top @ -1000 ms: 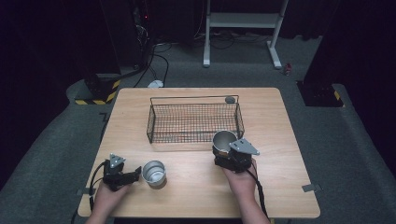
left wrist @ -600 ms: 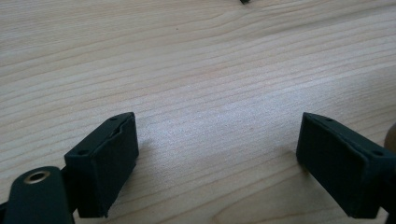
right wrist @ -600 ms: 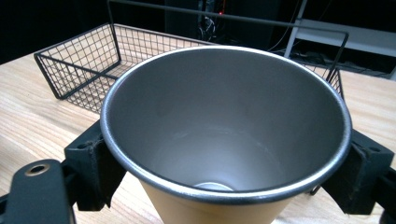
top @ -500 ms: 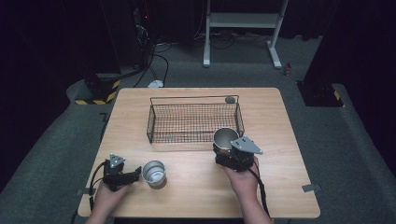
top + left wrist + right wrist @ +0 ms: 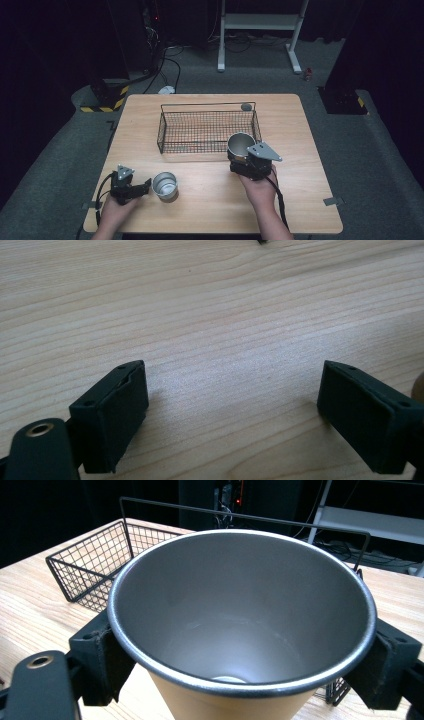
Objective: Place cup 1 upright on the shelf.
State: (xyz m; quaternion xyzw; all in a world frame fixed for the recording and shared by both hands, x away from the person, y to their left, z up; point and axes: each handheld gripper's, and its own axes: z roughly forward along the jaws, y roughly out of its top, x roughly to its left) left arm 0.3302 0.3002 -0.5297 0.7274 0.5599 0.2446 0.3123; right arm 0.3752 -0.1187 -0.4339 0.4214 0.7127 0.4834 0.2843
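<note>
Cup (image 5: 240,630) base cut off at frame bottom; small grey obj (image 5: 246,106) behind basket (image 5: 207,131) too small to ID.

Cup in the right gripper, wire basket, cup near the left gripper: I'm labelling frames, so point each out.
Held cup (image 5: 240,630): right gripper view, inner wall.
Wire basket (image 5: 207,131): high view, mesh floor.
Small cup (image 5: 164,184): high view, open mouth.

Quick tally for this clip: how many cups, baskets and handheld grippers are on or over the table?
Cups: 2, one standing by the left gripper, one held in the right gripper
Wire basket: 1
Grippers: 2
Total: 5
</note>
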